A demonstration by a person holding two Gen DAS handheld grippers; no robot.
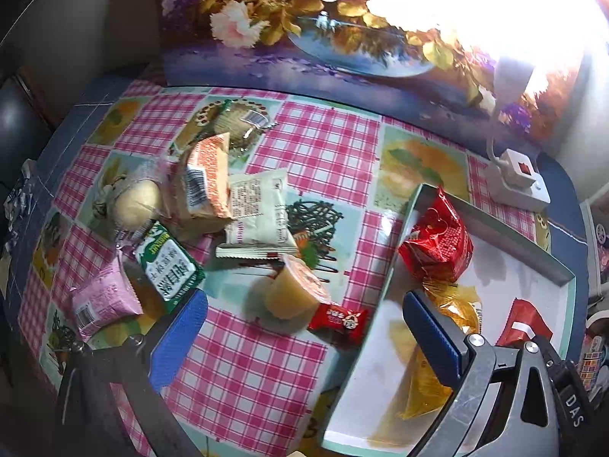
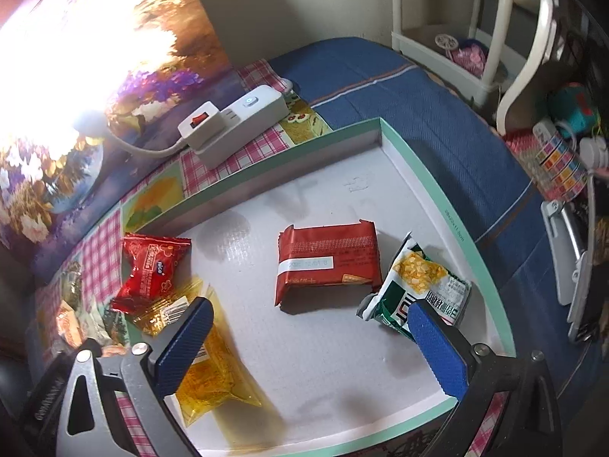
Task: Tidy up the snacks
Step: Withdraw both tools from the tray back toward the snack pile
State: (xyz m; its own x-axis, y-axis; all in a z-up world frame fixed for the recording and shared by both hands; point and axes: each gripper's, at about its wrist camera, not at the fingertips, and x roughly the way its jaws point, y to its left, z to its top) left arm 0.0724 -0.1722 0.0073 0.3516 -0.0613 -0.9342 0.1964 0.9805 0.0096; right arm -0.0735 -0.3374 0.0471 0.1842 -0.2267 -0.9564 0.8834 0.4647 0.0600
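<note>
Checked tablecloth [image 1: 316, 144] under snacks, floral painting [image 1: 289, 23] behind

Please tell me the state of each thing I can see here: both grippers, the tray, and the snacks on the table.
left gripper: open, holding nothing.
right gripper: open, holding nothing.
tray: partly filled, several packets lying flat inside.
red wafer packet: sealed, flat in the tray.
jelly cup: tipped on its side on the table.
snack pile: heaped on the table, outside the tray.

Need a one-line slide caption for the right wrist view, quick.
Open right gripper hovers over the shallow box holding a red biscuit pack and other snacks.
</note>
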